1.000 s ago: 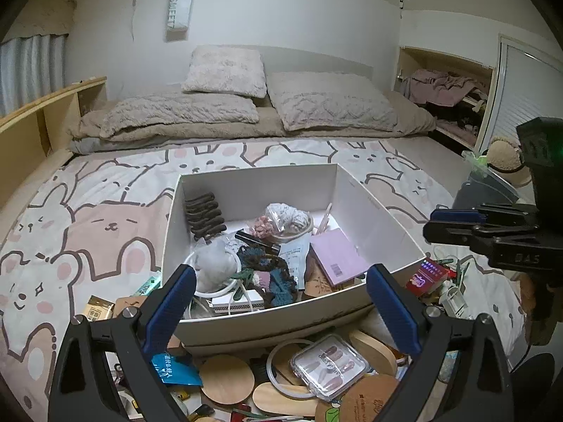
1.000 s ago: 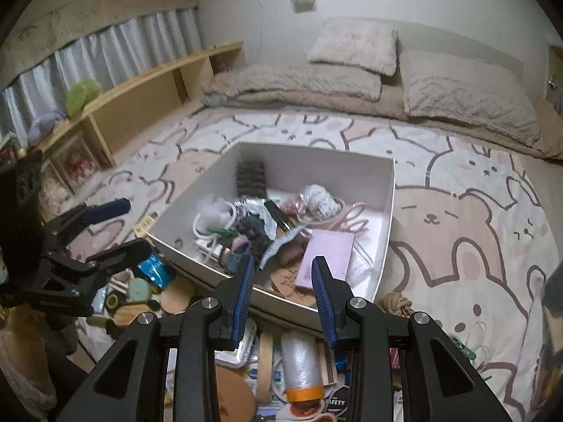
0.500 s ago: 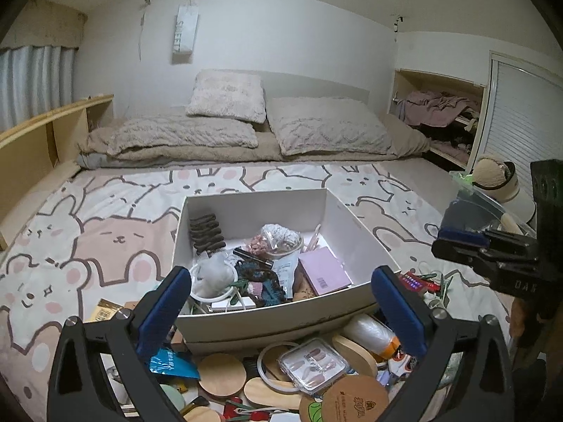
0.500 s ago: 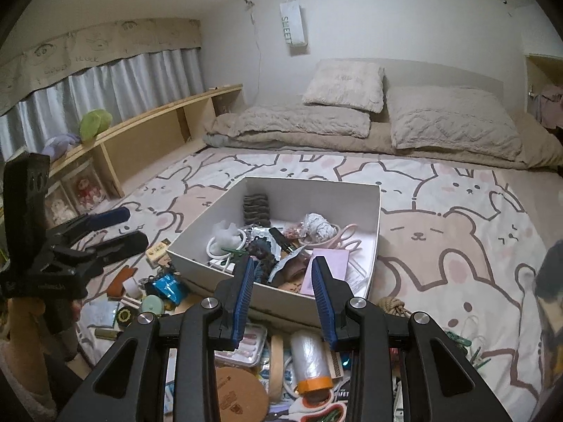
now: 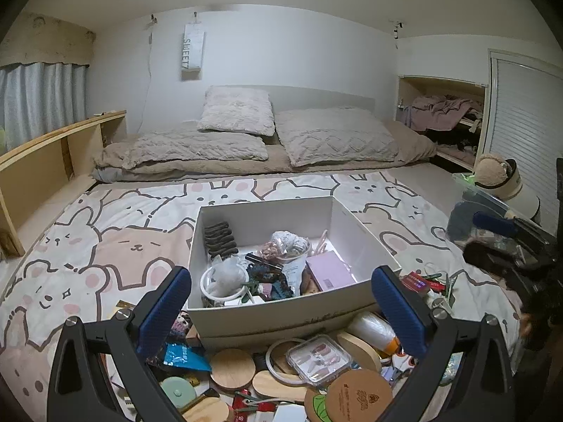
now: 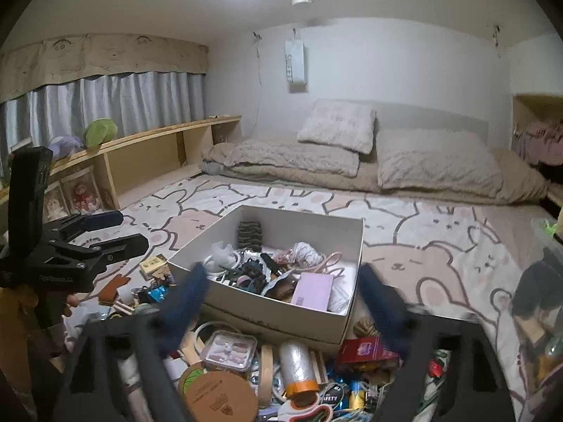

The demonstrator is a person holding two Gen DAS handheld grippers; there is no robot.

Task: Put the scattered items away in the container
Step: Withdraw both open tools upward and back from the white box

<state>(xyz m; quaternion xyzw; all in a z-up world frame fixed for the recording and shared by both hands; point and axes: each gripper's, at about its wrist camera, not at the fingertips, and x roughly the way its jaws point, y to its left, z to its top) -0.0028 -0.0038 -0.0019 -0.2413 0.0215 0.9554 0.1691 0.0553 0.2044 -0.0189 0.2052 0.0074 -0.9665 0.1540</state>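
Two grippers hover over the clutter at the near edge of the white box point(image 5: 281, 313), which sits on the bear-print bedspread point(image 5: 116, 246), long axis running away toward the pillows. Left gripper point(image 5: 281, 302) wide, empty. Right gripper point(image 6: 281, 302) opening, blurred, nothing between its jaws.

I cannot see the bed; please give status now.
Left gripper open, empty. Right gripper opening, empty. White box part-filled; clutter pile remains before it. Nothing blocking.

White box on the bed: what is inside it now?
The white box holds a lilac card box, black hair clips, a white ring and tangled accessories. Whatever lies beneath that pile is covered.
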